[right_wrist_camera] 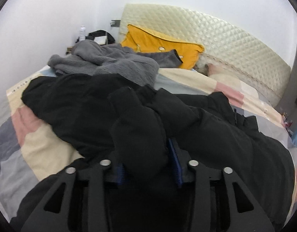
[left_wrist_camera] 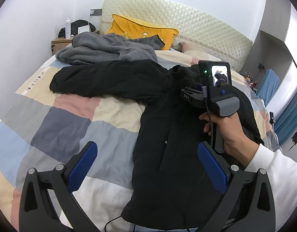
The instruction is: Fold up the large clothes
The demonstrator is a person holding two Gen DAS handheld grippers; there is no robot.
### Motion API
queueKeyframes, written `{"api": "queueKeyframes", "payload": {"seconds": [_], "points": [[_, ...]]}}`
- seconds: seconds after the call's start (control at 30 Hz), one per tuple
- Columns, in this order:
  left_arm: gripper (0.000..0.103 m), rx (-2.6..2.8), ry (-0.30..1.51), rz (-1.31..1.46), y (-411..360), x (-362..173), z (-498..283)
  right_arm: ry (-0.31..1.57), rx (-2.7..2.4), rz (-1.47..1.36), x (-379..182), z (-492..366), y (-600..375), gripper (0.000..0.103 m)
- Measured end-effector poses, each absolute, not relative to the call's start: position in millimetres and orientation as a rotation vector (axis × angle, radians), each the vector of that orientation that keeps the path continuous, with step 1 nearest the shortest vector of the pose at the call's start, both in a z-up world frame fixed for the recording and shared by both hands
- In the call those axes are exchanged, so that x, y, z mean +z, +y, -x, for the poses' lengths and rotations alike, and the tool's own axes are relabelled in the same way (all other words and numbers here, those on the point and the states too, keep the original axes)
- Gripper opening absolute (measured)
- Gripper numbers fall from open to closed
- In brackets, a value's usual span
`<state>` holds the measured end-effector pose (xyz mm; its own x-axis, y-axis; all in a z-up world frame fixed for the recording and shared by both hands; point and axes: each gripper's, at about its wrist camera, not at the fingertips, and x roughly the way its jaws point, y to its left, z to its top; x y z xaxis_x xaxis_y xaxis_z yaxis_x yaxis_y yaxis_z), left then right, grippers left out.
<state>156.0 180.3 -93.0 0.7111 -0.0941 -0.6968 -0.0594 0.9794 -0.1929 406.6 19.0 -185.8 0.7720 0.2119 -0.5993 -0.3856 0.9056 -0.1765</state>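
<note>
- The bed, covered by a patchwork quilt, is used as the folding surface; a grey fleece garment is left heaped toward 11 o'clock in the left wrist view, probably waiting its turn.
- The black jacket is spread over the quilt from the centre down to 5 o'clock, one sleeve stretched out toward 10 o'clock, so it seems laid out for a first fold.
- A bunched fold of the jacket is seen between the blue pads of the right gripper at 6 o'clock in its own view; the jaws are partly parted, and whether the pads press the cloth cannot be told.
- The left gripper is held spread wide with nothing between its pads, poised over the jacket's near edge.
- No containers are seen on the bed.
</note>
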Motion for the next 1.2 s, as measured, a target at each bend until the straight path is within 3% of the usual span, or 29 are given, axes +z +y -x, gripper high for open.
{"api": "queueKeyframes", "payload": {"seconds": [0.07, 0.33, 0.8, 1.0, 1.2], "points": [[0.103, -0.024, 0.777, 0.207, 179, -91, -155, 0.614, 0.358, 0.307, -183, -402, 22, 0.052], [0.103, -0.048, 0.729, 0.19, 160, -70, -147, 0.54, 0.438, 0.266, -139, -358, -12, 0.052], [0.103, -0.148, 0.575, 0.144, 76, 9, -197, 0.479, 0.167, 0.093, -77, -313, -218, 0.052], [0.103, -0.203, 0.527, 0.147, 49, 19, -243, 0.51, 0.1, 0.06, -86, -310, -271, 0.052], [0.103, -0.171, 0.589, 0.039, 33, -32, -279, 0.596, 0.053, -0.003, -133, -315, -319, 0.052]]}}
